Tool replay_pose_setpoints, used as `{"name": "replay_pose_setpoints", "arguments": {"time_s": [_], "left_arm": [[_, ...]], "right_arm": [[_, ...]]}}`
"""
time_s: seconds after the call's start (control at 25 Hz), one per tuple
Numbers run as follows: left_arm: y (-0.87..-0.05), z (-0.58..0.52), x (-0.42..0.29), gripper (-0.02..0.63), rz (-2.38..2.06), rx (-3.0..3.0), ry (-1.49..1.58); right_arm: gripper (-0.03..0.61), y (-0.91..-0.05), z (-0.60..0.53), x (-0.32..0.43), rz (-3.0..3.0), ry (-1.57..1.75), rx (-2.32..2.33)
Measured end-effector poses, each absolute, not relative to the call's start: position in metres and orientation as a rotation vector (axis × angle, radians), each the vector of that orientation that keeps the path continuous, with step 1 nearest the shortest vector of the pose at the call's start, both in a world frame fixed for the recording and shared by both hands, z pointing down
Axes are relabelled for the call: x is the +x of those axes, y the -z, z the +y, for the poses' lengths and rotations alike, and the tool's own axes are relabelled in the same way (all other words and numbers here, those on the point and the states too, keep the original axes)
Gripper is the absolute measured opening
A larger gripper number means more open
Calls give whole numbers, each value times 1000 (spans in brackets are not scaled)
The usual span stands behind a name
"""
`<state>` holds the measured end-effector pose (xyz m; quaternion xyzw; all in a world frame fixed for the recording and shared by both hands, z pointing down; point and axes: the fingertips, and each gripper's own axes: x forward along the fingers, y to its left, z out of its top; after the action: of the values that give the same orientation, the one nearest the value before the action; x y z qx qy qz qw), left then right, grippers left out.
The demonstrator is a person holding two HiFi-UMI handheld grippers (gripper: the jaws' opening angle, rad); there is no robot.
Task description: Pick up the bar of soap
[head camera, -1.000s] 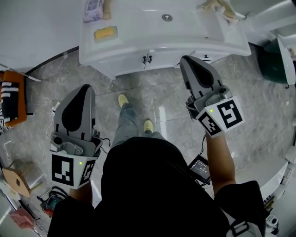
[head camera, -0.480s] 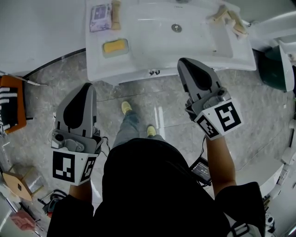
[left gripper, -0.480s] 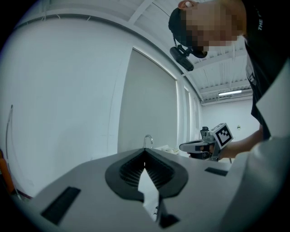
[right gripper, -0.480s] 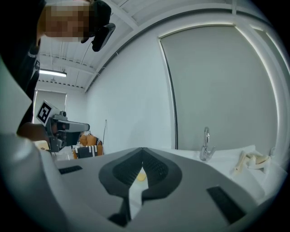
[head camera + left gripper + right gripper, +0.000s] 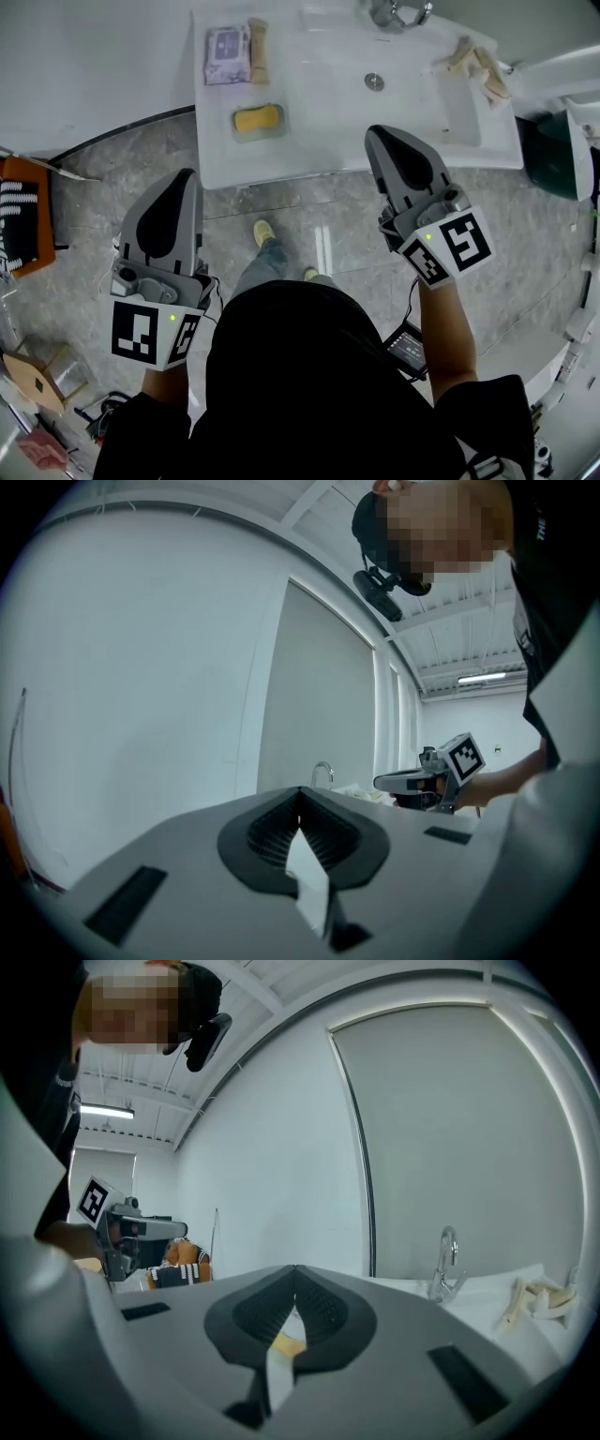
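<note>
The yellow bar of soap lies in a pale dish on the left rim of the white washbasin. My left gripper hangs over the floor, short of the basin's front edge and below-left of the soap, jaws shut and empty. My right gripper reaches over the basin's front edge, right of the soap, jaws shut with nothing held. In the right gripper view a sliver of the soap shows through the slot behind the closed jaws of the right gripper. The left gripper points at a bare wall.
A purple packet and a tan roll lie behind the soap. The tap and drain sit mid-basin, wooden pieces at its right. A green bin stands right, an orange object left. Shoes stand on grey tiles.
The basin and soap have slid lower and to the right in the head view, closer to both grippers. The right gripper now overlaps the basin's front edge. Both jaws stay shut.
</note>
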<state>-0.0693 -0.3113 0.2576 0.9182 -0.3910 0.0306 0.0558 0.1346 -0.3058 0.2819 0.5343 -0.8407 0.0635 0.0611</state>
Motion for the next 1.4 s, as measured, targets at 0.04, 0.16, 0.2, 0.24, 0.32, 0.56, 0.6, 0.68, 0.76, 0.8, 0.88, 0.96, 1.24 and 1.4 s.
{"name": "replay_pose_setpoints", "arguments": {"time_s": [0.04,0.16,0.2,0.24,0.32,0.56,0.6,0.68,0.76,0.8,0.88,0.96,1.24,1.4], "left_arm": [[-258,-316,-74,8,-1186,2785,-87],[-263,-329,-86,6,-1186,2782,-69],[-264,-332,-89,8,-1183,2782,-63],[-266,-333,-91,8,-1179,2782,-58],[-268,-337,-95,6,-1175,2783,-46],[-265,-349,-105,6,-1193,2776,-18],[-265,-351,-106,8,-1199,2775,-19],[-265,-353,-106,6,-1213,2768,-25],[-265,-354,-103,8,-1225,2758,-33],[-265,-355,-102,6,-1233,2755,-38],[-263,-358,-100,6,-1259,2745,-46],[-262,-359,-99,6,-1295,2721,-51],[-269,-364,-102,6,-1394,2638,-113],[-274,-370,-116,8,-1480,2571,-157]], "right_arm": [[6,-281,-310,131,-2539,-185,1611],[6,-282,-322,118,-2524,-157,1589],[6,-283,-324,115,-2516,-144,1580],[6,-283,-325,112,-2506,-130,1572],[6,-281,-328,106,-2491,-106,1556],[6,-288,-343,99,-2366,-40,1530],[6,-292,-345,99,-2354,-36,1521],[6,-298,-346,98,-2363,-48,1478],[6,-303,-346,100,-2376,-67,1442],[6,-305,-347,102,-2371,-66,1442],[6,-310,-354,106,-2355,-54,1456],[6,-319,-360,107,-2361,-65,1447],[20,-368,-380,94,-2378,-87,1282],[60,-407,-394,79,-2367,-117,1168]]}}
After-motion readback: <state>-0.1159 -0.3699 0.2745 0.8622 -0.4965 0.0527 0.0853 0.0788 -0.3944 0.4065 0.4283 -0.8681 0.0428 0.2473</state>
